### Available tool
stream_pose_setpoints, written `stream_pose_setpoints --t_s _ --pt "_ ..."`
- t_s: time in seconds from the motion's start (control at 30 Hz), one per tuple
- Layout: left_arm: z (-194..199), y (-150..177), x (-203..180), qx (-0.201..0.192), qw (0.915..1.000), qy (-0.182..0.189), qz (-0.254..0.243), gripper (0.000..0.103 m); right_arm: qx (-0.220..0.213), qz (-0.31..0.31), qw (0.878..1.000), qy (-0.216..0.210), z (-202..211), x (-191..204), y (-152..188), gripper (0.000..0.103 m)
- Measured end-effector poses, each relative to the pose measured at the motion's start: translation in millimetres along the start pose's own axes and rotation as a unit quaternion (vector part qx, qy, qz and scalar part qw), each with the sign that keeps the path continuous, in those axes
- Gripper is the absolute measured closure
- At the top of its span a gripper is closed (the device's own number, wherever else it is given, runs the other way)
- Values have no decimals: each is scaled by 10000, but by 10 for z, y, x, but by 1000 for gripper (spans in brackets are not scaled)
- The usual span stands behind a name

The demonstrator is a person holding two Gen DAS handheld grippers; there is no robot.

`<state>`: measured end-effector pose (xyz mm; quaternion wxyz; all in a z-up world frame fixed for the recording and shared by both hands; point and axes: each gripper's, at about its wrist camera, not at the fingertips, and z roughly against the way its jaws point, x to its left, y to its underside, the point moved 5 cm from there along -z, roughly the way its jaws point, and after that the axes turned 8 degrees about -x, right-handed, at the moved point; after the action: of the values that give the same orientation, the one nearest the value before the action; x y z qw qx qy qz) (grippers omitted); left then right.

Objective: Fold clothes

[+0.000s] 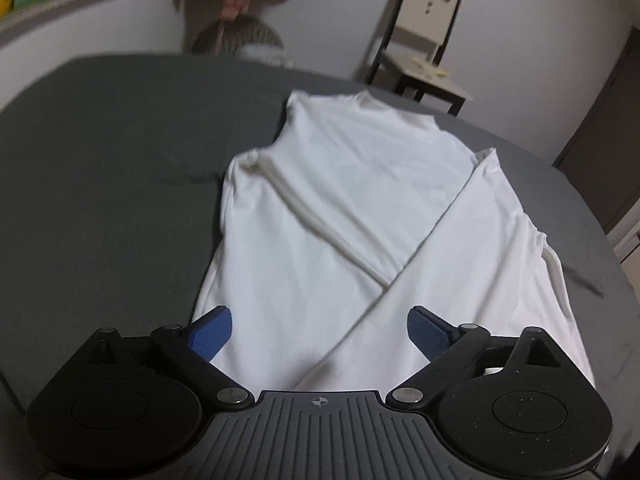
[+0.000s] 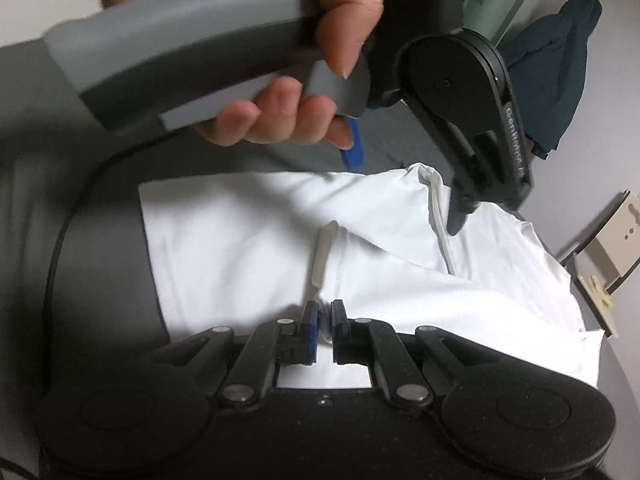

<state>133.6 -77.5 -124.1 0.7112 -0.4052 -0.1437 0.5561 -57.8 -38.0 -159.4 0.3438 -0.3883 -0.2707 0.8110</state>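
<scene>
Roughly midway: the dark grey fabric-covered surface [image 1: 100, 184], likely a bed, carries the white long-sleeved cotton garment [image 1: 344, 184], which lies flat across its middle with the hem toward the near edge. Both sleeves are already folded inward and cross over the body in an X, so the sleeve step looks done. Body folds are left; the garment is at full length, not yet halved or stacked.

In the right wrist view, the left hand [image 2: 280, 92] grips the grey handle of the left gripper [image 1: 318, 334], which hovers over the hem end with its blue-padded jaws spread wide, holding nothing.

The right gripper [image 2: 325, 320] has its jaws pinched together on a small fold of the white cloth near a sleeve cuff, close to the garment's edge.

Judgement: next is probably a lift or lengthwise fold from that pinch. Risk: the crossed sleeves slide apart when the cloth is raised.
</scene>
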Motion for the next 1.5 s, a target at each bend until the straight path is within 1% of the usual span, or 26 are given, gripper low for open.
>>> stream_pose_setpoints --t_s 0.03,0.1,0.17,0.27,0.3,0.33,0.37,0.4,0.47,0.5,0.57,0.6,0.63,0.7,0.73,0.8,0.87,0.93,1.0,1.03,1.1,1.2,1.3,1.4,1.5 --pt "-8 3 -18 40 9999 19 -120 8 -13 7 10000 -13 18 8 8 92" --pt "-31 35 -34 289 9992 75 -275 8 -46 2 10000 -25 44 22 26 91" --pt "-1 52 31 394 9990 60 -207 8 -89 -42 9999 -22 57 17 47 90" --pt "45 76 129 548 9984 39 -104 8 -152 -117 9998 -27 -70 -66 78 89" --pt "86 72 167 521 9986 40 -38 13 -171 -137 9998 -24 -79 -72 98 89" --pt "115 77 207 517 9986 68 71 23 -189 -160 9997 -22 -86 -79 116 89" --pt "141 82 246 516 9985 96 178 30 -210 -194 9996 -22 -83 -88 126 89" --pt "125 111 259 582 9981 94 204 40 -229 -227 9995 -22 -103 -96 136 89" --pt "93 168 284 713 9971 88 251 45 -257 -267 9993 -26 -194 -100 152 89" --pt "68 191 251 764 9969 72 146 50 -269 -274 9993 -27 -201 -103 157 89" --pt "19 235 185 864 9962 41 -65 51 -285 -274 9992 -32 -237 -106 162 89" --pt "-4 257 153 914 9957 25 -169 54 -286 -294 9992 -37 -240 -110 160 89" --pt "-13 270 139 961 9952 13 -204 64 -288 -320 9991 -39 -246 -116 161 89" --pt "-22 299 119 1042 9941 -14 -285 68 -293 -365 9989 -34 -259 -125 161 89" --pt "-22 315 113 1078 9936 -27 -330 75 -296 -372 9989 -24 -265 -126 160 89" --pt "-32 337 101 1112 9931 -5 -368 80 -301 -367 9989 -2 -271 -128 157 89" --pt "-44 346 90 1120 9929 -9 -406 89 -309 -384 9988 23 -277 -137 161 89" --pt "-47 336 74 1109 9928 5 -451 100 -330 -385 9987 58 -285 -134 171 89" --pt "-11 303 39 984 9938 60 -518 101 -369 -391 9985 99 -274 -131 176 89" --pt "8 286 22 920 9942 87 -550 101 -395 -395 9984 121 -262 -130 176 93" --pt "72 223 14 715 9961 95 -515 101 -509 -429 9976 182 -214 -142 152 95" --pt "205 101 25 348 9983 128 -443 101 -752 -490 9955 291 -127 -185 72 95" --pt "342 6 40 63 9992 162 -367 101 -915 -588 9935 344 -55 -239 -30 95" --pt "465 -24 70 -99 9992 134 -360 101 -955 -665 9928 286 -15 -278 -78 95" --pt "551 -15 88 -167 9991 124 -374 101 -994 -637 9927 234 17 -268 -92 95"
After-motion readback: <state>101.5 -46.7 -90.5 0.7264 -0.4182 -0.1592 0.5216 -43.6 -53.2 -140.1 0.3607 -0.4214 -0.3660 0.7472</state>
